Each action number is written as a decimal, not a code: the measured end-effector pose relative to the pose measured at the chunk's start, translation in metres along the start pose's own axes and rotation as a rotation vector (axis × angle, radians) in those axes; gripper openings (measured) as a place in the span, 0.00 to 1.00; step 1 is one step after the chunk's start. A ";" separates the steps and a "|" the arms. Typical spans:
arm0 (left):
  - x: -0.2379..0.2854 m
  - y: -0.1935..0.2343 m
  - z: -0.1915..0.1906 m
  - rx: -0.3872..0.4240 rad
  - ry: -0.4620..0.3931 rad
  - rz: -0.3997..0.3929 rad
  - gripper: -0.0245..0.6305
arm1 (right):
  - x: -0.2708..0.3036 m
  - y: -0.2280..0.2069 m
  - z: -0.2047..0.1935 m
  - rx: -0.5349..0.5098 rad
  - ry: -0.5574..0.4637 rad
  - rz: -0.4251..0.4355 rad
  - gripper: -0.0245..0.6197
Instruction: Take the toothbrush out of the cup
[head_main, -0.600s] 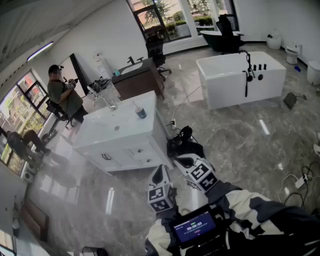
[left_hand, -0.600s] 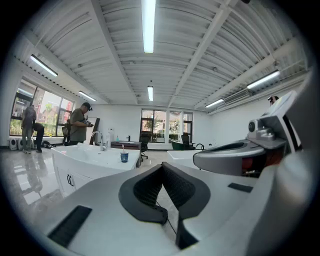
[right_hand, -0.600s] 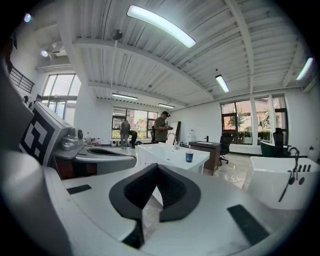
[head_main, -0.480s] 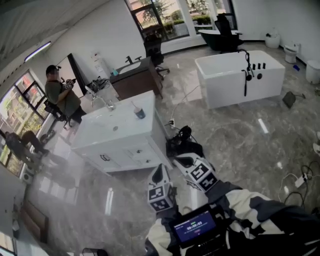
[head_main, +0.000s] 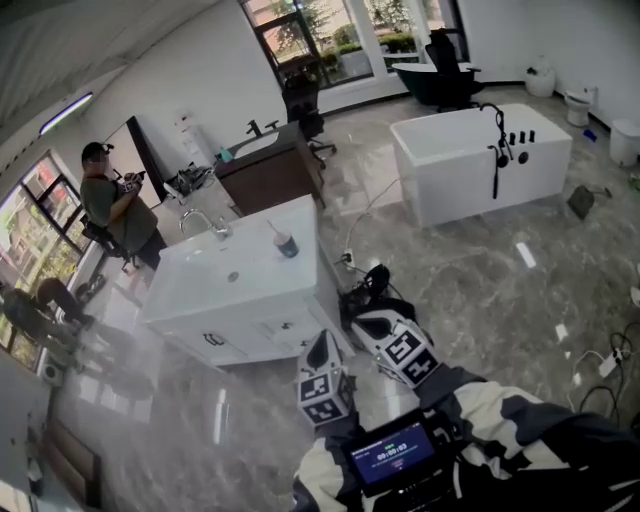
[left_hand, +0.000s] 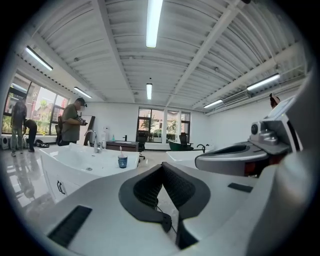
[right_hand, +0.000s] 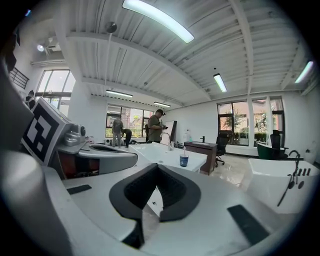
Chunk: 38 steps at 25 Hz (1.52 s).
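Head view: the white vanity (head_main: 262, 290) now sits lower and a little larger in the frame than half a second ago, and the cup (head_main: 287, 246) on its top has slid down the picture with it. Both grippers keep their place at the bottom edge. I read this as the person closing in on the vanity, so the task is at its approach and no reach has begun. The toothbrush (head_main: 273, 229) stands in the cup, leaning to 11 o'clock. The cup lies at about 11 o'clock from the left gripper (head_main: 318, 350) and about 10 o'clock from the right gripper (head_main: 372, 325), well apart from both, with bare floor between.

Left gripper view: the jaws of the left gripper (left_hand: 162, 169) are clenched pad to pad, with nothing between them. The cup (left_hand: 122, 161) stands far off at 9 to 10 o'clock of the jaw tips, and the toothbrush (left_hand: 120, 150) rises from it.

Right gripper view: the right gripper (right_hand: 157, 170) is clenched too and empty. The cup (right_hand: 184, 160), with the toothbrush (right_hand: 183, 150) inside, shows at about 2 o'clock of its tips, distant on the vanity's near corner.
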<state>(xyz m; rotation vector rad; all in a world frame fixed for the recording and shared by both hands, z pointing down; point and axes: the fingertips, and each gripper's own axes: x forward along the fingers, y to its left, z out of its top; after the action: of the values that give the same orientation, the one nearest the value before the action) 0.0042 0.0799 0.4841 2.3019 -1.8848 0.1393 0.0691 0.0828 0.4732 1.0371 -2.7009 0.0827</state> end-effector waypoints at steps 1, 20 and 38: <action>0.008 0.008 0.003 0.001 0.000 -0.005 0.04 | 0.010 -0.003 0.004 0.002 0.000 -0.004 0.03; 0.129 0.133 0.010 -0.001 0.020 -0.081 0.04 | 0.177 -0.046 0.030 0.005 0.025 -0.069 0.03; 0.216 0.186 0.028 -0.015 0.017 -0.011 0.04 | 0.273 -0.106 0.040 -0.020 0.051 0.015 0.03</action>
<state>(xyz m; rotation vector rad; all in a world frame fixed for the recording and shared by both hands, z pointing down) -0.1359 -0.1693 0.5067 2.2933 -1.8590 0.1429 -0.0644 -0.1793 0.4989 0.9959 -2.6586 0.0841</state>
